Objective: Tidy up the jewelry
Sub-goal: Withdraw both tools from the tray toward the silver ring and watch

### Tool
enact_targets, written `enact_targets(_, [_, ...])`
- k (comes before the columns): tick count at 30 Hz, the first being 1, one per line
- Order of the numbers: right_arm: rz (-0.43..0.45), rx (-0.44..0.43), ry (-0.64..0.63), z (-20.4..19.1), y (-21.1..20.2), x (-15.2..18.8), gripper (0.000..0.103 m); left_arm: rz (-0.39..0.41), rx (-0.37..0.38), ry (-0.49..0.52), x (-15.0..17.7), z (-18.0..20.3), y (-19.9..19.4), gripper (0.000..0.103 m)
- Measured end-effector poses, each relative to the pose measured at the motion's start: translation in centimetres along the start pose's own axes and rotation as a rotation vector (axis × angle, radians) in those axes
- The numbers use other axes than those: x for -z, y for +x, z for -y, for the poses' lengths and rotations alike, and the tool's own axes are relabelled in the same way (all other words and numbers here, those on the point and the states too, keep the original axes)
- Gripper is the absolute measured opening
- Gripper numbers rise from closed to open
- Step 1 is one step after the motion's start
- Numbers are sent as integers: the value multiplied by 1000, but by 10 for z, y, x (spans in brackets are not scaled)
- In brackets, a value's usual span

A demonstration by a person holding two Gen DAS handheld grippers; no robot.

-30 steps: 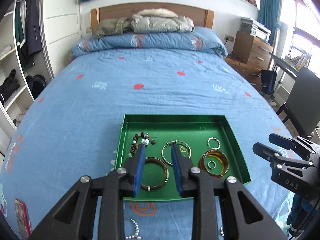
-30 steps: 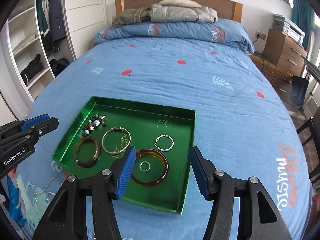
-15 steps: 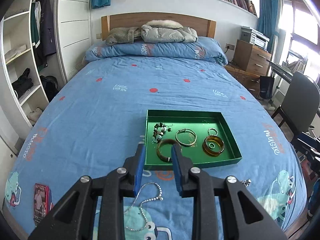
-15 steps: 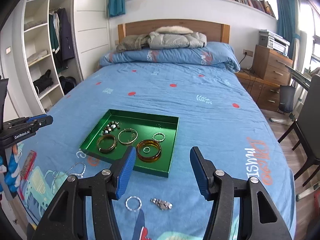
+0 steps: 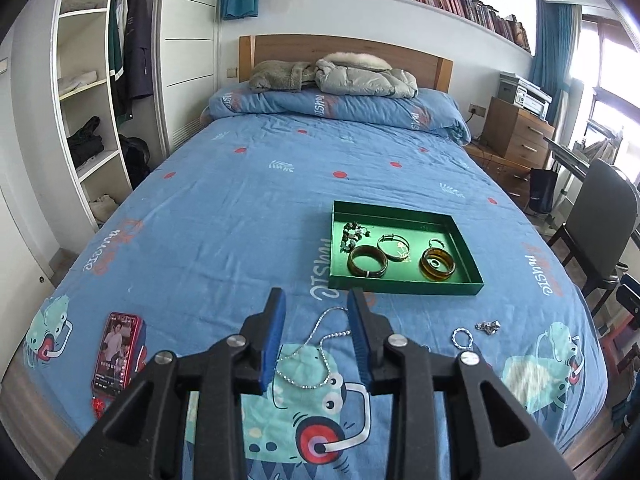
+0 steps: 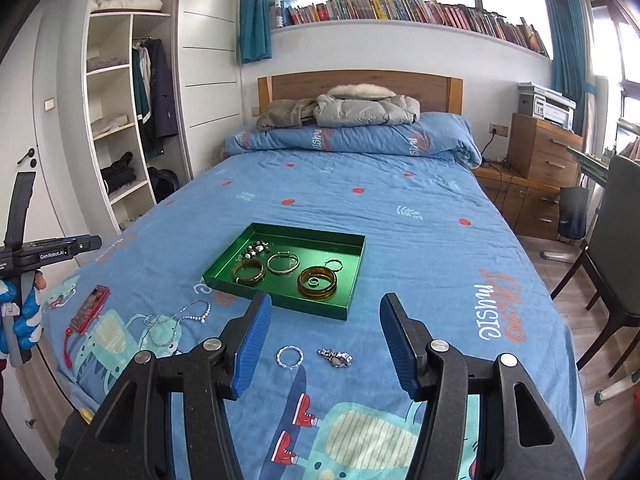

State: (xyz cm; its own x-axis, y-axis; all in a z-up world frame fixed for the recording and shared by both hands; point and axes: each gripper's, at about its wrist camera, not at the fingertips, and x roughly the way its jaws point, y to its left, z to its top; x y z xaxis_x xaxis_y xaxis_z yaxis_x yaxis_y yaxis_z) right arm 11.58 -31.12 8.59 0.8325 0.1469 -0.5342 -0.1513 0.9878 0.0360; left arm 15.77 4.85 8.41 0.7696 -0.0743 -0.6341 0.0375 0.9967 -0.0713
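Jewelry lies nearest me on the blue cartoon-print bedspread point(image 6: 420, 208): silver bead necklace point(image 5: 316, 354) between my left jaws point(image 5: 316, 338), which stand apart, empty. Twisted silver ring point(image 6: 289, 357) and crumpled silver chain piece point(image 6: 335, 357) sit between my right jaws point(image 6: 325, 342), wide apart. Farther off, green rectangular tray point(image 6: 356, 272) holds brown bangle point(image 6: 248, 271), amber bangle point(image 6: 317, 282), bead bracelet point(image 6: 256, 249).

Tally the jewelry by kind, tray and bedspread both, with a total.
Bangles and hoops in the green tray: 4 (dark bangle, gold bangle, amber bangle, twisted silver hoop)
Small rings: 1, inside the amber bangle
Beaded bracelets: 1
Silver necklaces on the bedspread: 1
Twisted silver rings on the bedspread: 1
Silver clumps: 1
Total: 9
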Motion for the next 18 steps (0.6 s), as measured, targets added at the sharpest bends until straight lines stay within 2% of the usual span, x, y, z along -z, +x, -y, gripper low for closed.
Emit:
enact_targets(7, [39,-14,3,8,-29,14,56,59,-24,-14,12,6,-36,30])
enact_targets(10, [51,-15,16,16,-37,19,56,60,-10,-5,15,18,-41,30])
enact_targets(15, [45,-4,23,28,-37,26,56,39,8,47,27,47,-29,31])
enact_targets(17, [33,-1,23,31,-30,29,56,23,15,55,35,57,-17,40])
enact_targets(18, [24,-1,23,33,-25,32,56,14,19,57,39,63,-10,41])
